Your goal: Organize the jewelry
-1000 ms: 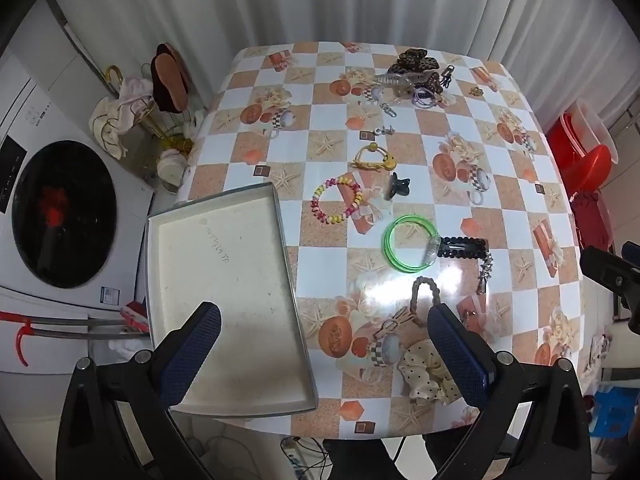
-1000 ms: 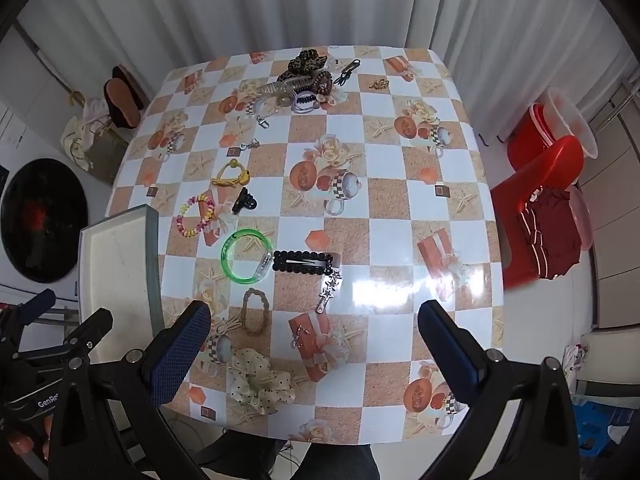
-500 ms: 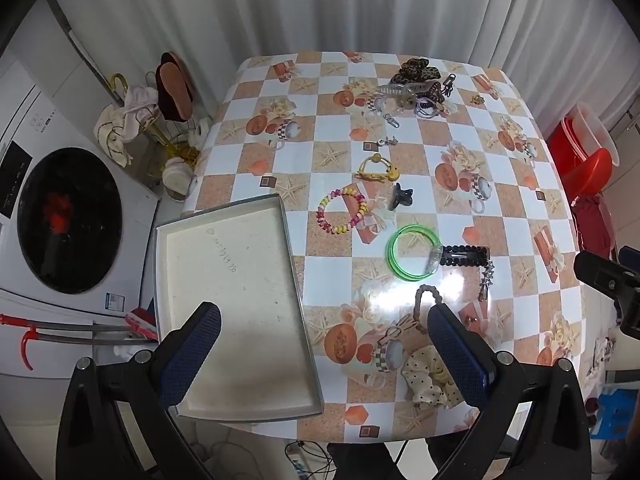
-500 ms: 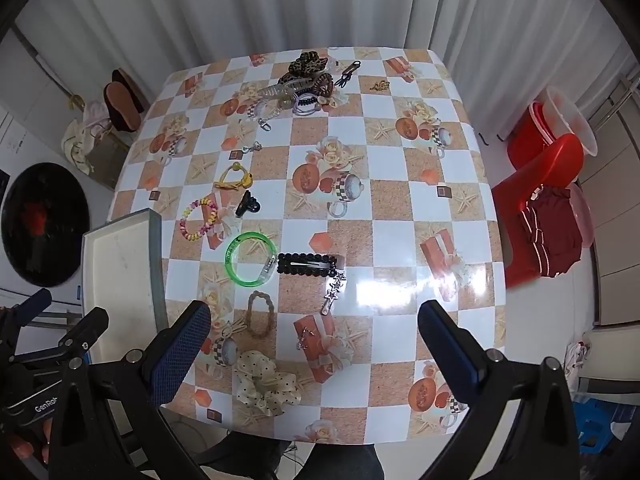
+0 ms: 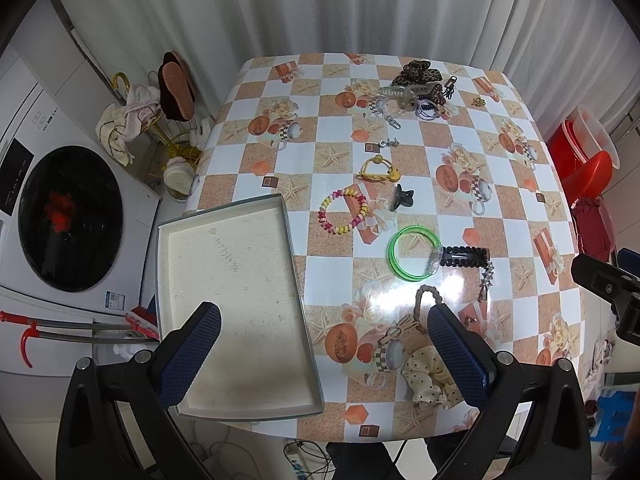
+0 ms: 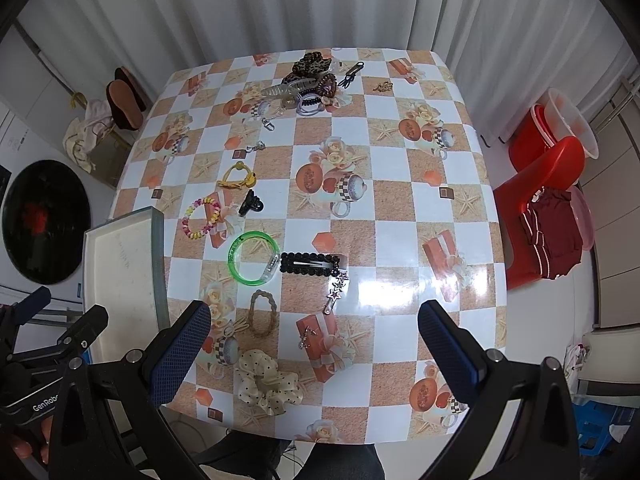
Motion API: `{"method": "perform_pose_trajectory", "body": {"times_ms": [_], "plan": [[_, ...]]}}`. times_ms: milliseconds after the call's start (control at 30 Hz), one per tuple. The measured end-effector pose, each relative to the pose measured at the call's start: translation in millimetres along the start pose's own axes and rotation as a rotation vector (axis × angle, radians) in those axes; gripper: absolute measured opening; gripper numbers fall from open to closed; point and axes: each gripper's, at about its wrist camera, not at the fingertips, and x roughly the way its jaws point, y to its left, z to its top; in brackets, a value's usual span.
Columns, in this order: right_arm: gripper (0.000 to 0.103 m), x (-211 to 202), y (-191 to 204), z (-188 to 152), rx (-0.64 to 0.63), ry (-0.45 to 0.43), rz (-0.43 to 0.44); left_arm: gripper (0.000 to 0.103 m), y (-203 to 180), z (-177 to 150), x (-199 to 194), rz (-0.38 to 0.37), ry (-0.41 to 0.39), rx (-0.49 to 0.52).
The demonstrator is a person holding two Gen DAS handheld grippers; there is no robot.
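Both grippers hang high above the table (image 6: pixel 400 216) with nothing held — the left gripper (image 5: pixel 324 344) spread wide over the near end of the tray (image 5: pixel 240 410), the right gripper (image 6: pixel 314 344) equally wide over the near clutter. The jewelry lies scattered on the glossy cloth, none of it in the tray yet: a green bangle (image 6: pixel 253 256) touching a black clip (image 6: pixel 312 265), a beaded bracelet (image 6: pixel 201 218), a scrunchie (image 6: pixel 268 386) near the front edge, and a tangled heap (image 6: pixel 310 80) at the far side.

The likely trouble is in the picking. Thin flat pieces on slick cloth could skid away from closing fingers, and the bangle and clip sit so close that a grab at one may drag the other. The tray overhangs the table's corner — a hard drop or a nudge there might tip it off.
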Motion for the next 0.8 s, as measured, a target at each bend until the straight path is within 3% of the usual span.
{"method": "perform_pose_trajectory", "body": {"times_ms": [800], "plan": [[0.103, -0.9, 0.6, 1.3, 0.002, 0.002, 0.001, 0.103, 2.3, -2.5, -1.5, -0.001, -0.002, -0.004]]}}
